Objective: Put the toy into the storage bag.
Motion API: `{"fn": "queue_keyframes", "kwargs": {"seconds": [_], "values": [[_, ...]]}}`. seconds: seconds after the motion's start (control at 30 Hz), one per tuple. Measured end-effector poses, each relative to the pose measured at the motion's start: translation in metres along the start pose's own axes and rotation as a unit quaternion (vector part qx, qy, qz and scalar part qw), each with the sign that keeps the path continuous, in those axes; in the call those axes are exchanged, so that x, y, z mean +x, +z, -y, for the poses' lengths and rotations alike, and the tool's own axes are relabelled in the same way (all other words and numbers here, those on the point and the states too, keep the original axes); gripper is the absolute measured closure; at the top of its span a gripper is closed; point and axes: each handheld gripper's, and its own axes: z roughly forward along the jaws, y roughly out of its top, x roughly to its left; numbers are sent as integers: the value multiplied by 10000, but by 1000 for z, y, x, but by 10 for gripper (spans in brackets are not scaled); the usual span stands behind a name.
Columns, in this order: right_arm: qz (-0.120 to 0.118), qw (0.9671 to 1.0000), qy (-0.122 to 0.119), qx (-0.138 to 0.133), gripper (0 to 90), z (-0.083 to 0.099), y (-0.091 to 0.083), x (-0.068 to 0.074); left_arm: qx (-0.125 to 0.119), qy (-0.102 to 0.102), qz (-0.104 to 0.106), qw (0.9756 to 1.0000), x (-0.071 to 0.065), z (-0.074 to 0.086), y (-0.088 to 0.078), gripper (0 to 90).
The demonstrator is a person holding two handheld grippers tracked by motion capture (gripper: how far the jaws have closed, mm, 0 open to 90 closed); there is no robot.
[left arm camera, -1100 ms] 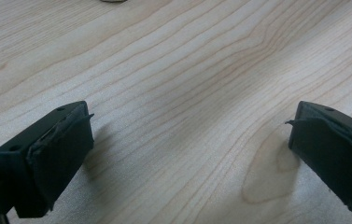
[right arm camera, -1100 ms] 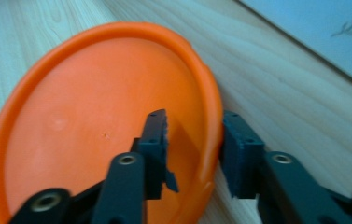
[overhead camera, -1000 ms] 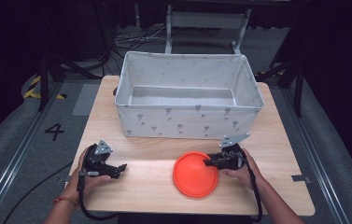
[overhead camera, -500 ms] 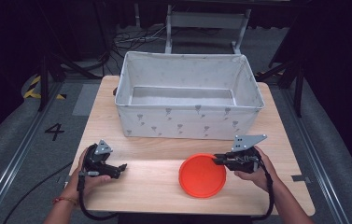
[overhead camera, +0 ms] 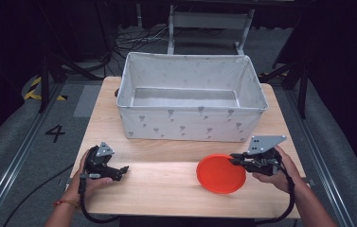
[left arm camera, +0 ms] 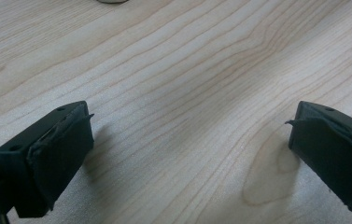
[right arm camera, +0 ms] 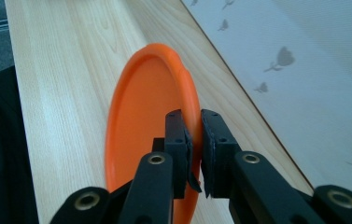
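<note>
An orange plate [overhead camera: 220,173] lies on the wooden table [overhead camera: 166,182] at the front right, just in front of the fabric bin [overhead camera: 191,123]. My right gripper [overhead camera: 236,161] pinches the plate's right rim; in the right gripper view the jaws are shut on the plate [right arm camera: 145,121] edge, my right gripper [right arm camera: 196,140] clamping it from both sides. My left gripper [overhead camera: 123,169] rests low over the table at the front left, held in a hand. In the left gripper view its fingers [left arm camera: 57,149] stand wide apart over bare wood, nothing between them.
The large white fabric bin with a grey print stands across the back half of the table, its wall [right arm camera: 304,70] close beside the plate. A cable [overhead camera: 88,213] trails from the left gripper off the front edge. Dark floor and rails surround the table.
My right gripper has dragged the orange plate to the right along the table's front, staying shut on its rim. The left gripper has not moved.
</note>
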Motion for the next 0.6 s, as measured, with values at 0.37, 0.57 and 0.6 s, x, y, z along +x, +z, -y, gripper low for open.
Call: {"fn": "queue_keyframes", "kwargs": {"seconds": [0.37, 0.57, 0.6], "values": [[373, 9993, 16, 78, 823, 2, -50, -9, -7, 10, -13, 10000, 0, 0, 0, 3], [524, 9985, 22, 185, 822, 0, -81, -16, -3, 14, -9, 10000, 0, 0, 0, 3], [524, 9985, 22, 185, 822, 0, -81, -16, -6, 9, -13, 10000, 0, 0, 0, 3]]}}
